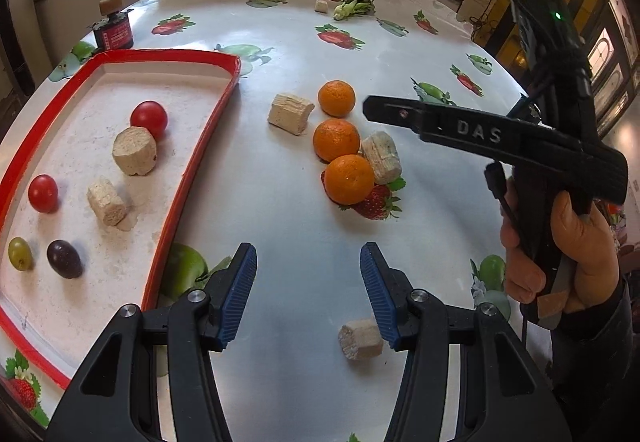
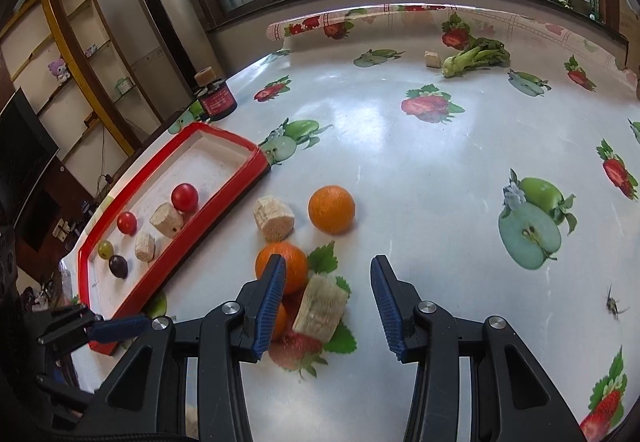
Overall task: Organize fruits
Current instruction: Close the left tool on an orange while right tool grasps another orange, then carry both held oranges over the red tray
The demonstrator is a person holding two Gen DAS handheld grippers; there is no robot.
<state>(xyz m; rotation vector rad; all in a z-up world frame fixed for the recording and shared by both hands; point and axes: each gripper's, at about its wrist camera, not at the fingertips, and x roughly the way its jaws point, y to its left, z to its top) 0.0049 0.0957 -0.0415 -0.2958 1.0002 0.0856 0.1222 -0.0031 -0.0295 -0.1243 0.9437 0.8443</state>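
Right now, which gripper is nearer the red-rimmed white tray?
Left. The left gripper hangs just beside the red-rimmed white tray's near edge; the right gripper is farther, over the oranges.

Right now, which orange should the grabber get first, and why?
Probably the right gripper should slide a bit to the left in its own view and settle around the middle orange. Its jaws stand open and empty, and that orange sits just ahead of its left finger. All three oranges lie outside the red tray, which already holds tomatoes and grapes.
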